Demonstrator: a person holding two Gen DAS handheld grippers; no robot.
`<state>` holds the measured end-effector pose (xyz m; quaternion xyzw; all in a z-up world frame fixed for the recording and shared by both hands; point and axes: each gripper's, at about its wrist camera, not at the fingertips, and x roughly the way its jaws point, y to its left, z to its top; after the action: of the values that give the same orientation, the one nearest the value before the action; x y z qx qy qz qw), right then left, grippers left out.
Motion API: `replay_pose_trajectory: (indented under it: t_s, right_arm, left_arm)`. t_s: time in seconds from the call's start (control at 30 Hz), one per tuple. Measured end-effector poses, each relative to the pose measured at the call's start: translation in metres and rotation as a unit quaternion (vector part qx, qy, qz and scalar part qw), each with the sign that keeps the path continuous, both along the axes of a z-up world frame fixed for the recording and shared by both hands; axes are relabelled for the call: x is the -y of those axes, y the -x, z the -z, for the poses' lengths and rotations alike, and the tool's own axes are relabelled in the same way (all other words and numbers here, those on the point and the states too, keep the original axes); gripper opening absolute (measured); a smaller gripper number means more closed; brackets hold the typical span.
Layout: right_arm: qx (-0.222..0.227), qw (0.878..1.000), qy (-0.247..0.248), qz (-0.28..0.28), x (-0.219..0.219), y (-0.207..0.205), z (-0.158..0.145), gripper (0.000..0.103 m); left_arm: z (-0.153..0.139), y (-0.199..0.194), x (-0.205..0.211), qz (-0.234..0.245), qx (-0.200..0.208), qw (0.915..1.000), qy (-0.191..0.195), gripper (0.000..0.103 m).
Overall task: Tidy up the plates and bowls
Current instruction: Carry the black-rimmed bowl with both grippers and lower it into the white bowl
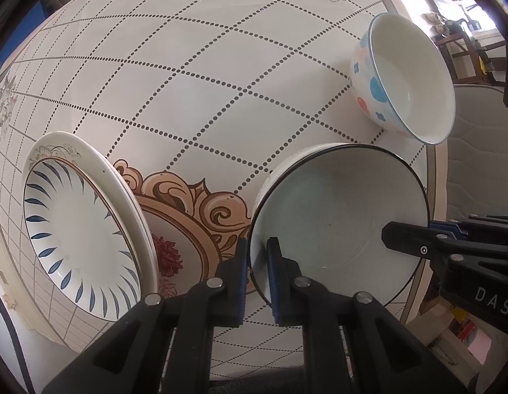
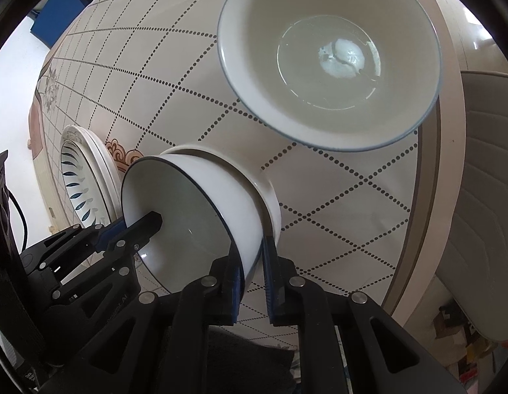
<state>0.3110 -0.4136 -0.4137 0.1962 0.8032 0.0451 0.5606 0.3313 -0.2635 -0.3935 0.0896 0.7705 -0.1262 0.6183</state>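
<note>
A white bowl with a dark rim (image 1: 339,216) sits nested in another white bowl (image 2: 270,197) near the table's edge. My left gripper (image 1: 257,272) is shut on its rim at one side. My right gripper (image 2: 254,272) is shut on the rim at the opposite side; it also shows in the left wrist view (image 1: 405,239). A white bowl with blue and pink dots (image 1: 401,78) stands apart beyond them (image 2: 329,59). A stack of plates, the top one with blue leaf marks (image 1: 79,226), lies to the left (image 2: 79,177).
The round table (image 1: 194,75) has a dotted diamond pattern and a floral medallion (image 1: 188,229). Its rim (image 2: 431,170) runs close on the right, with a grey padded chair (image 2: 483,197) beyond it.
</note>
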Motion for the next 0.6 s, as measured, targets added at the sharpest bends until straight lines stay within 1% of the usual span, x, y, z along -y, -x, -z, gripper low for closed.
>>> replay_pose_trajectory:
  t_s: [0.1, 0.17, 0.27, 0.43, 0.6]
  right_arm:
    - [0.001, 1.000, 0.010, -0.003, 0.003, 0.002, -0.005, 0.013]
    - [0.010, 1.000, 0.001, 0.002, 0.006, 0.002, -0.009, 0.013]
    - [0.018, 1.000, -0.001, 0.009, 0.011, 0.003, -0.012, 0.006]
    - [0.017, 0.999, -0.011, 0.032, 0.017, 0.007, -0.008, 0.006]
    - [0.012, 0.999, -0.016, 0.029, 0.018, 0.007, -0.006, 0.006]
  left_arm:
    - [0.002, 0.000, -0.001, 0.000, 0.002, 1.0000, 0.001, 0.009]
    - [0.003, 0.000, -0.001, 0.002, 0.001, 1.0000, 0.000, 0.009]
    - [0.003, 0.001, 0.000, 0.003, 0.002, 1.0000, -0.002, 0.009]
    - [-0.002, 0.004, 0.004, -0.002, 0.001, 1.0000, -0.004, 0.009]
    - [-0.002, 0.005, 0.004, -0.005, -0.002, 1.0000, -0.005, 0.010]
